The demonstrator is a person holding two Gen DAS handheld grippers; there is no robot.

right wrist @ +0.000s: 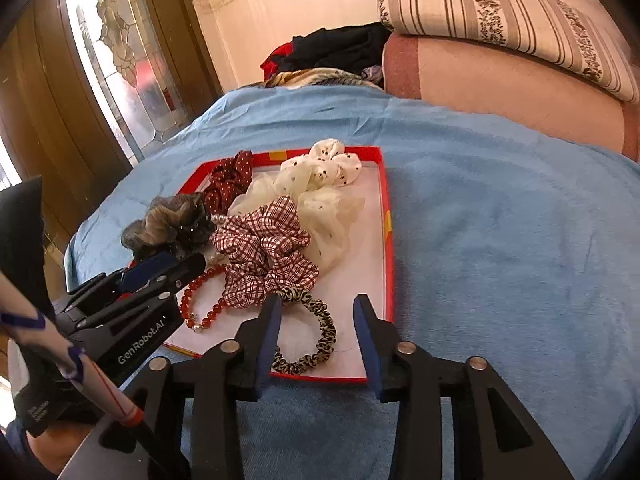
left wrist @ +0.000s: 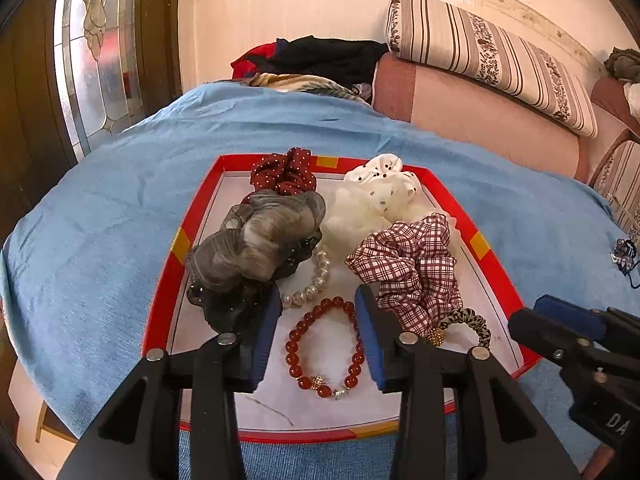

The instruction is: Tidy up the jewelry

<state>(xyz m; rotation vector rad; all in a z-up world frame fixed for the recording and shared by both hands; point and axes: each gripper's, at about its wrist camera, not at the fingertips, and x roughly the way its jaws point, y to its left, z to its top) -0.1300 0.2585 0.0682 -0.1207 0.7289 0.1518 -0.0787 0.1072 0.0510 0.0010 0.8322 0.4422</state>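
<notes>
Jewelry lies in a red-rimmed tray (left wrist: 496,256) on the blue blanket (left wrist: 120,200): a red bead bracelet (left wrist: 298,356) sits between the spread, empty jaws of the left gripper (left wrist: 318,300), a pearl strand (left wrist: 316,280) beside it. The right gripper (right wrist: 316,300), likewise parted and empty, frames a leopard-print hair tie (right wrist: 320,332). 5 scrunchies crowd behind, the plaid one (left wrist: 408,268) nearest.

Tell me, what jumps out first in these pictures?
A red-rimmed tray heaped with fabric scrunchies sits on a blue blanket. At its near end lies a red bead bracelet, framed by the open fingers of the left hand-held gripper; the right hand-held gripper hovers open over a leopard-print hair tie.
</notes>
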